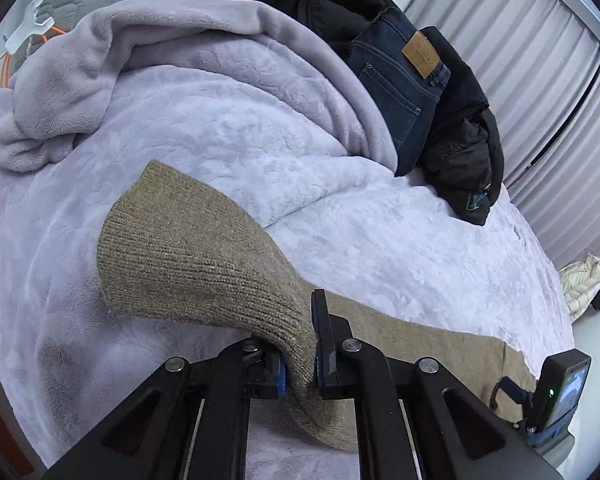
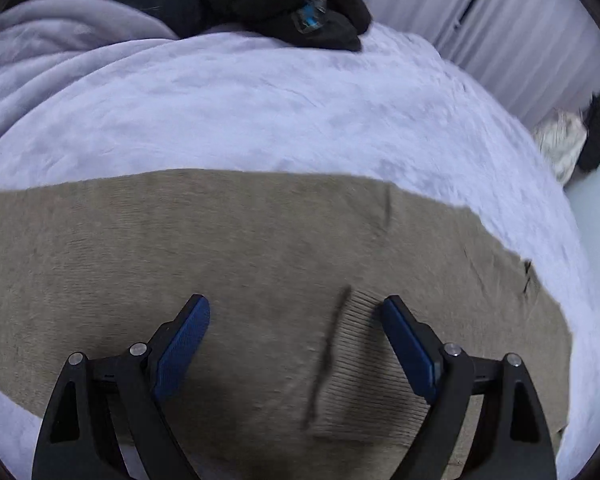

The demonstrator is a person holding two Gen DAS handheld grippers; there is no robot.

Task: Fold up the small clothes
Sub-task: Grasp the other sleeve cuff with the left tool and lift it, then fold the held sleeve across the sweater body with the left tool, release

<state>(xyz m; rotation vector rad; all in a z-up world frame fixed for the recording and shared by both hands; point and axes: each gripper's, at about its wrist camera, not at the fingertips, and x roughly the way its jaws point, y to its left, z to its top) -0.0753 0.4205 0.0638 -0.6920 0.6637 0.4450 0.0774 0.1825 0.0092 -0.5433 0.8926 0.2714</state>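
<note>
A tan knitted garment lies on a pale lilac fleece blanket. My left gripper is shut on a ribbed end of the garment and holds it lifted above the blanket, so the knit folds over towards the left. In the right wrist view the garment lies spread flat. My right gripper is open just above it, its blue pads on either side of a ribbed seam. The right gripper's body also shows in the left wrist view, at the lower right.
Dark blue jeans and a black jacket lie heaped at the far side of the blanket. Bunched blanket folds lie at the far left. White vertical slats line the right. A cream bundle lies on the floor.
</note>
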